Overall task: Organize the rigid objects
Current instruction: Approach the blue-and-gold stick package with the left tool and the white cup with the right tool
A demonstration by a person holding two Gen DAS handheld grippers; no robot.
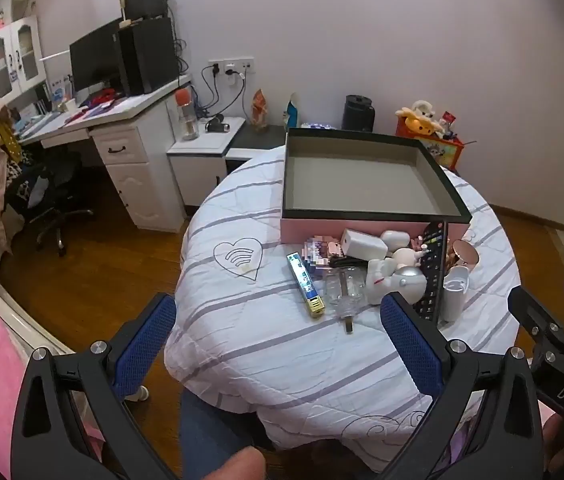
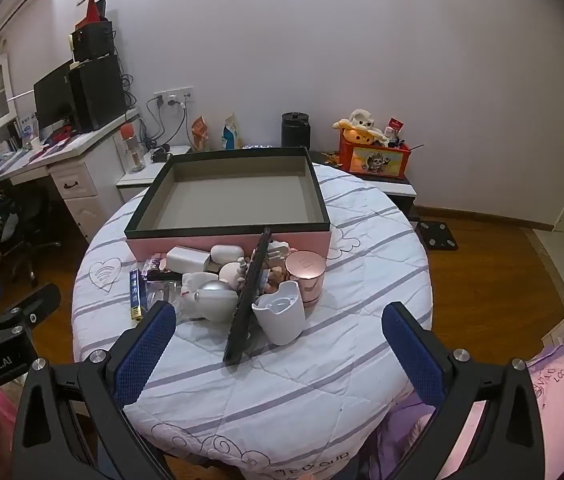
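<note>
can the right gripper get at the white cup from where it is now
Probably yes. The right gripper is open and the white cup stands at the pile's near edge with only bare cloth before it, though the black remote leans close on its left.

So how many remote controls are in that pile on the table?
1. The black remote control leans tilted across the pile in front of the pink box, beside the white cup. Others may be hidden underneath.

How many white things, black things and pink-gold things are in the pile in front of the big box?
White: 4 (charger block, earbud case, astronaut figure, cup)
Black: 1 (remote control)
Pink-gold: 1 (round jar)
Total: 6
</note>
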